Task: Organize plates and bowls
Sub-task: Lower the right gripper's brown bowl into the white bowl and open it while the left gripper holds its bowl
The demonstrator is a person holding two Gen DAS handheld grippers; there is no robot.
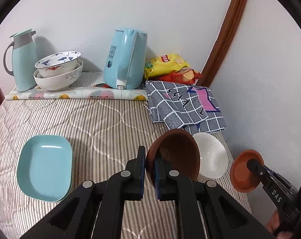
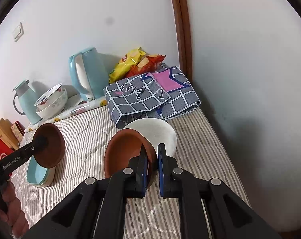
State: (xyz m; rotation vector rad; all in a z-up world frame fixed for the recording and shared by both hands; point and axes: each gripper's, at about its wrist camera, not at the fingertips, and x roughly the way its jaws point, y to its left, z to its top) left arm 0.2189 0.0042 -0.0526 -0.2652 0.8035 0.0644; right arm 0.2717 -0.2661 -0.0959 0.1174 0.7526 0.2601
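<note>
— Black left gripper [image 1: 149,171] is pinching one brown bowl [image 1: 176,155] tight, up over the striped bed [image 1: 90,119].
— Right gripper [image 2: 152,166] is squeezing another brown bowl [image 2: 124,153], near the white bowl [image 2: 160,133].

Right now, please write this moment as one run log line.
left gripper: shut on brown bowl | right gripper: shut on brown dish | white bowl: on bed

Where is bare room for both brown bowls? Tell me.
Bare striped quilt lies between the blue dishes and the white bowl, up to the rolled mat. Crowded: the back edge, with kettle, stacked bowls and checked cloth.
</note>
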